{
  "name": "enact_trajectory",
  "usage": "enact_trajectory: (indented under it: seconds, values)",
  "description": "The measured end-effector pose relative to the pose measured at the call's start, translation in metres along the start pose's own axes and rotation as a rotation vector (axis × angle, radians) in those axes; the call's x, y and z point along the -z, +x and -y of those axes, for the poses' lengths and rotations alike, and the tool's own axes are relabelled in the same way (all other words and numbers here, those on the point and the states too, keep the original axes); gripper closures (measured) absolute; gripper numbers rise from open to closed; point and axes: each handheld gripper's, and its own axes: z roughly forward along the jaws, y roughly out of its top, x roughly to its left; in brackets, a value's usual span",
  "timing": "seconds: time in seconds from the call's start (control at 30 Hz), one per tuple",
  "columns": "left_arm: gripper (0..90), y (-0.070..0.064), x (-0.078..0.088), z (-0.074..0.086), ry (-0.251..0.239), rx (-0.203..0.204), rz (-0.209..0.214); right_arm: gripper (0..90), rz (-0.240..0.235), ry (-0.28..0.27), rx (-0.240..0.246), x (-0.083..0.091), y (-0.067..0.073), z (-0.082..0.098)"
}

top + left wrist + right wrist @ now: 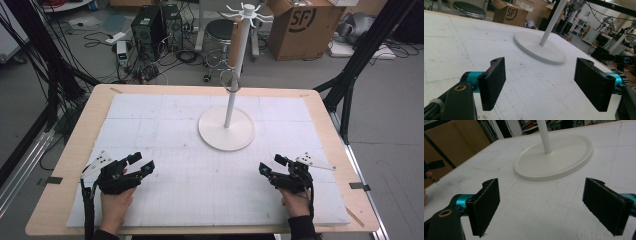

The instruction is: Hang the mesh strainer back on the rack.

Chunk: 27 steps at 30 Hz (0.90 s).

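Observation:
A white stand (pixel 226 129) with a round base, a tall pole and hooks at its top stands on the far middle of the white mat. A brown strap-like item (pixel 234 46) hangs along the pole, with a ring (pixel 230 81) at its lower end. My left gripper (pixel 141 163) rests low over the near left of the mat, open and empty. My right gripper (pixel 271 165) is at the near right, also open and empty. The left gripper view has its wide-apart jaws (pixel 542 82) facing the base (pixel 539 47). In the right gripper view the open gripper (pixel 545 206) faces the base (pixel 554 160).
A white foam mat (pixel 165 125) covers the wooden table (pixel 75 145). Beyond the far edge, on the floor, are a stool (pixel 220 30), a cardboard box (pixel 300 25), computer cases (pixel 150 25) and several cables. Black frame legs (pixel 350 75) stand at the right.

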Motion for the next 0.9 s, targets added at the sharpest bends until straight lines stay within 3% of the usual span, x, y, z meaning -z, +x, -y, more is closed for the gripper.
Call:
enact_trajectory:
  seconds: [0.9]
  values:
    - [25.8,-0.0011,-0.0007,0.0003,0.001,-0.007,-0.008,13.5,-0.004,-0.007,0.002,0.0007,0.0003,-0.0002]
